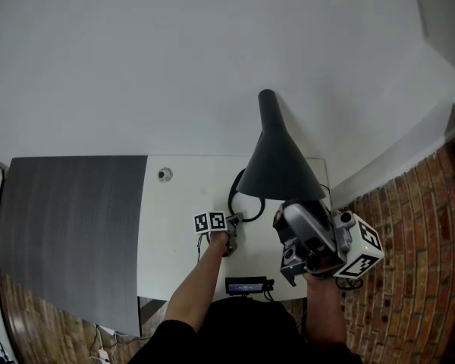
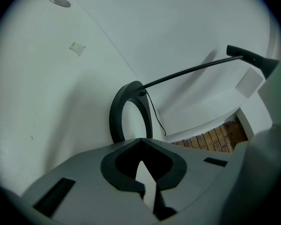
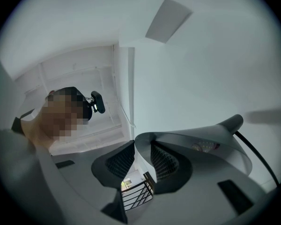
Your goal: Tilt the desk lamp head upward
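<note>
Head view: lamp, desk, brick flr

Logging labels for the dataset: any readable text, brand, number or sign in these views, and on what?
No readable text in any view.
Marker cubes on left gripper and right gripper: square patterns only, no letters.
Small dark device by the desk's near edge: lit display, too small to read.
Lamp head: no print shows.
</note>
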